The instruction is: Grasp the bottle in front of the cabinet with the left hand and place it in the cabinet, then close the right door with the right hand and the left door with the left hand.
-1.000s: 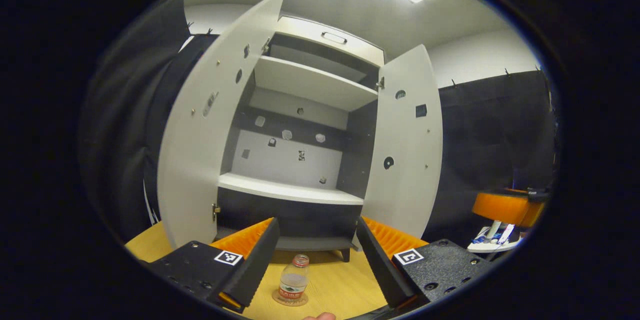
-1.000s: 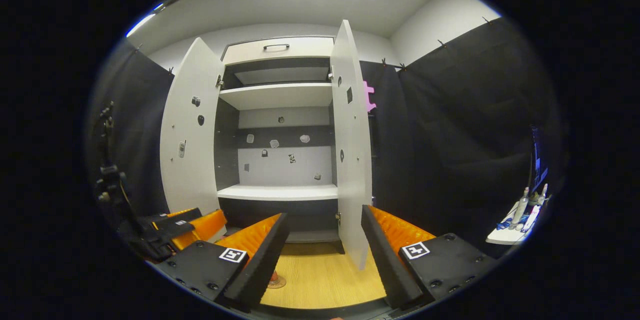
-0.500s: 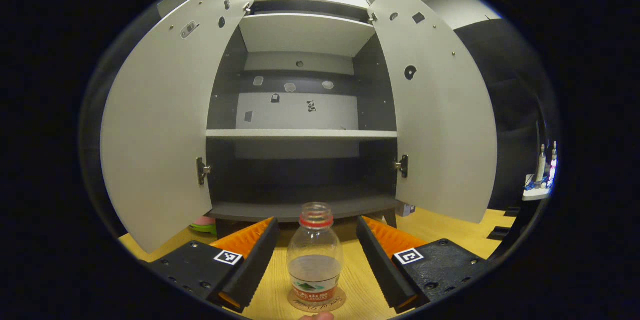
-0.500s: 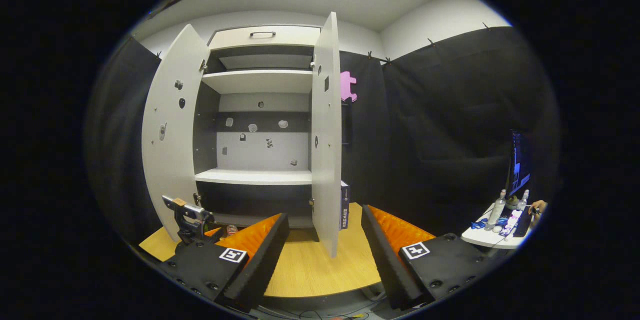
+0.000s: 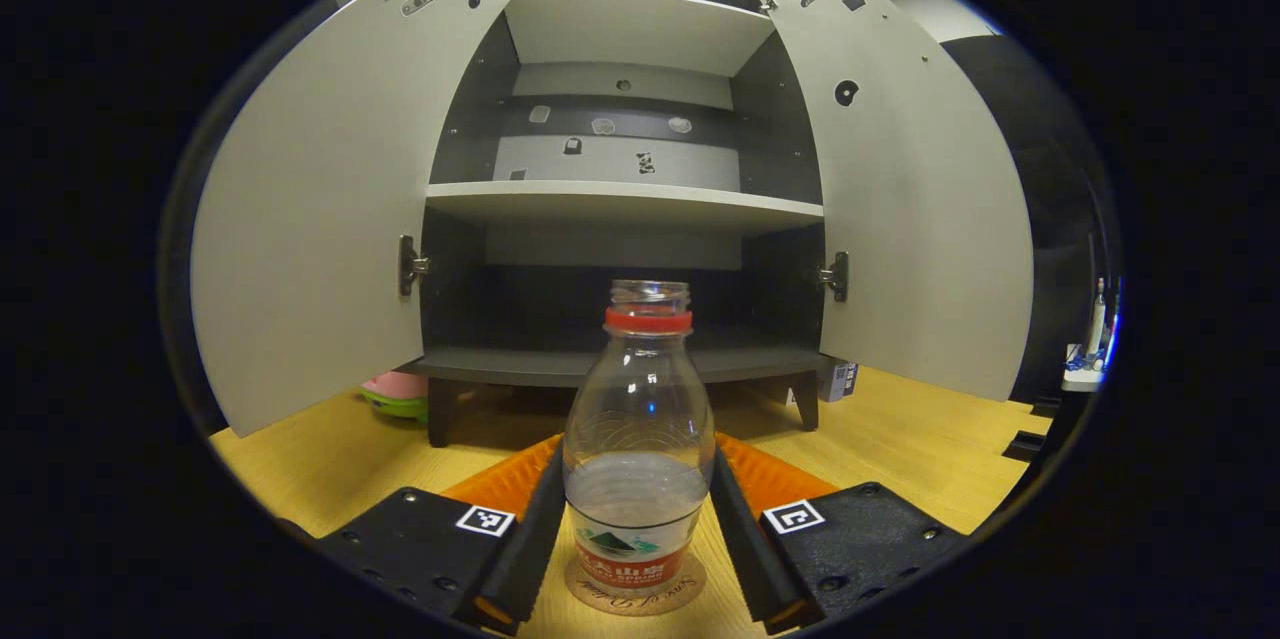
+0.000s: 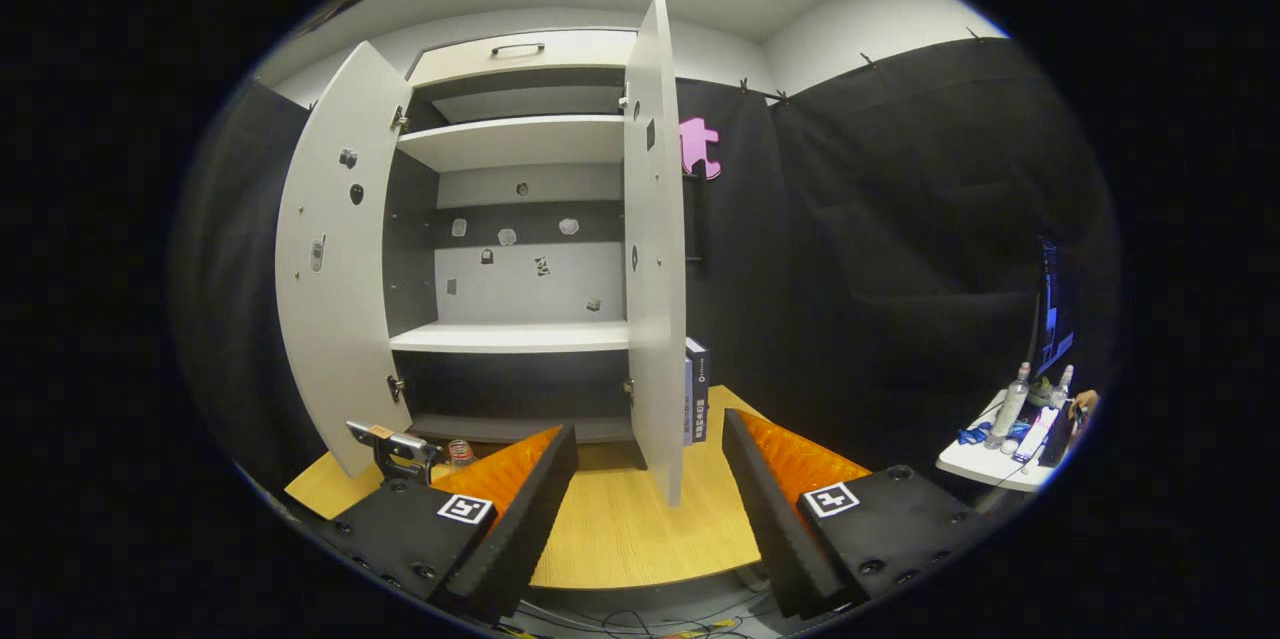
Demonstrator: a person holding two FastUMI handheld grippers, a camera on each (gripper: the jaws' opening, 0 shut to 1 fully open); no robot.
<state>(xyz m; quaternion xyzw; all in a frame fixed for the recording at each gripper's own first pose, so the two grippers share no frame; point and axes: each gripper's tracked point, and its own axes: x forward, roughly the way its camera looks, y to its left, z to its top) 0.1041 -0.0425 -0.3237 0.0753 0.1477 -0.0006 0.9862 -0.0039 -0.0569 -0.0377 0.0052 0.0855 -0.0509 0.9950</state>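
Now the bottle [image 5: 637, 449] stands upright on its coaster at the bench's front, squarely between the left hand-held gripper's [image 5: 636, 519] narrowed fingers, seemingly touching; right hand-held gripper [image 6: 650, 509] gapes wide, farther off.

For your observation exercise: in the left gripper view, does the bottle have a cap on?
No: the bottle has an open mouth, with just a red ring below it.

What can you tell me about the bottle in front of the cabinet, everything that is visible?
The bottle is clear plastic, uncapped, with a red ring under its open mouth and a label band near the base. It holds some water in its lower part. It stands upright on a round coaster on the wooden table, before the open cabinet. The left gripper has one finger close on each side; contact is unclear.
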